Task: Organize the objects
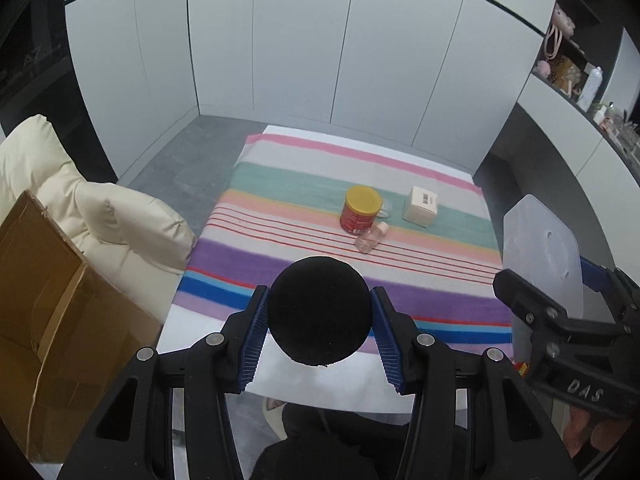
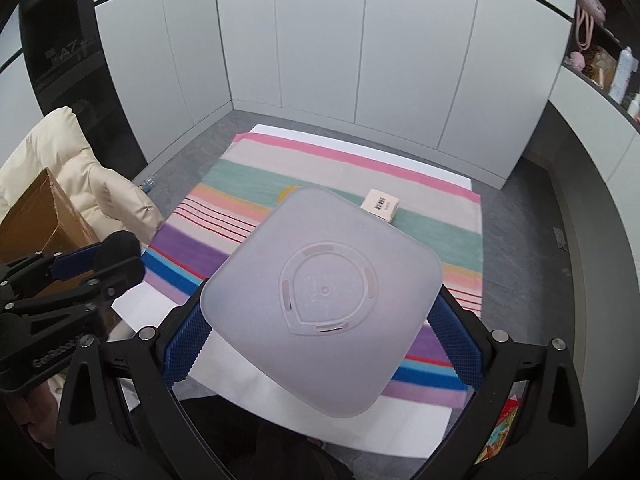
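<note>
Striped cloth [image 1: 280, 248], black disc [image 1: 319, 311] between left tongs [image 1: 319, 320]

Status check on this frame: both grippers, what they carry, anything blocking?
Left gripper shut on black round object. Right gripper shut on frosted square lid. Red can, small bottle, white box on striped cloth. Nothing blocking.

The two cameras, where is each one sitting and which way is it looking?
Left wrist: sits on the left tool, looking down over the striped blanket; its fingers clamp a black round thing; the right tool shows at right.
Right wrist: sits on the right tool, looking down likewise; its fingers clamp a frosted lid; the left tool shows at left.
Both share the blanket, white box, cardboard box.
</note>
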Motion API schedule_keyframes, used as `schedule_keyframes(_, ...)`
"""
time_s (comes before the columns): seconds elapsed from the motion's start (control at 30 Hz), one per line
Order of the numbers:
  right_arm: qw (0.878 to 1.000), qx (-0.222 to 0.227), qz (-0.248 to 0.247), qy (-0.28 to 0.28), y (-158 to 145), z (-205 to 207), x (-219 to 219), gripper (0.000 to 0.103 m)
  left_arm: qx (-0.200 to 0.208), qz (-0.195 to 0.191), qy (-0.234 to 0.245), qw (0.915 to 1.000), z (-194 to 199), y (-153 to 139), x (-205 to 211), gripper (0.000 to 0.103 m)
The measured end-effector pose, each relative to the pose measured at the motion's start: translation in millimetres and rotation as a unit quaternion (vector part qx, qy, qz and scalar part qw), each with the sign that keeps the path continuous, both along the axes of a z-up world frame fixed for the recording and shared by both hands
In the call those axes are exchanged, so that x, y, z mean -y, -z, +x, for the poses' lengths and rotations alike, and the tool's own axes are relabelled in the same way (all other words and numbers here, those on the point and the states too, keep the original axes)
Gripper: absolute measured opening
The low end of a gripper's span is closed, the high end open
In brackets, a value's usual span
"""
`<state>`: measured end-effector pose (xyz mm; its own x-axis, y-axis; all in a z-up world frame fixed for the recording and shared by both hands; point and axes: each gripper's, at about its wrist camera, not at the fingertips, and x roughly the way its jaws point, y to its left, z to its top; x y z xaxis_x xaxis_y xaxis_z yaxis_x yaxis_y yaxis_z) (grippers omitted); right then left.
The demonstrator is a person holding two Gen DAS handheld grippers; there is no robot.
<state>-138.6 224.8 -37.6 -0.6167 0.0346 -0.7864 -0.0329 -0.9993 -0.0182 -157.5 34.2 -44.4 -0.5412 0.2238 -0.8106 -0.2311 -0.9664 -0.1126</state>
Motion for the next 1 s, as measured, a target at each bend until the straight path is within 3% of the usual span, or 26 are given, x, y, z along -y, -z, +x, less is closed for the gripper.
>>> schedule_keyframes(0.23,1.000,-0.015,-0.004,0.001,-3,12,5,0.101,-0.019,0.010,0.005,0.9997,13,-5,12,0.051)
schedule_keyframes(0.4,0.999,-0.031,-0.035,0.008,-9,11,7,0.101,-0.022,0.032,-0.021,0.9990,10,-8,27,0.051)
schedule_keyframes(0.67,0.997,-0.058,-0.007,-0.051,-21,10,41,0.101,-0.038,0.035,-0.044,0.9977,8,-17,58,0.051)
schedule_keyframes(1.0,0.994,-0.052,-0.012,-0.093,-15,-10,86,0.101,-0.037,0.041,-0.084,0.9949,8,-16,99,0.051)
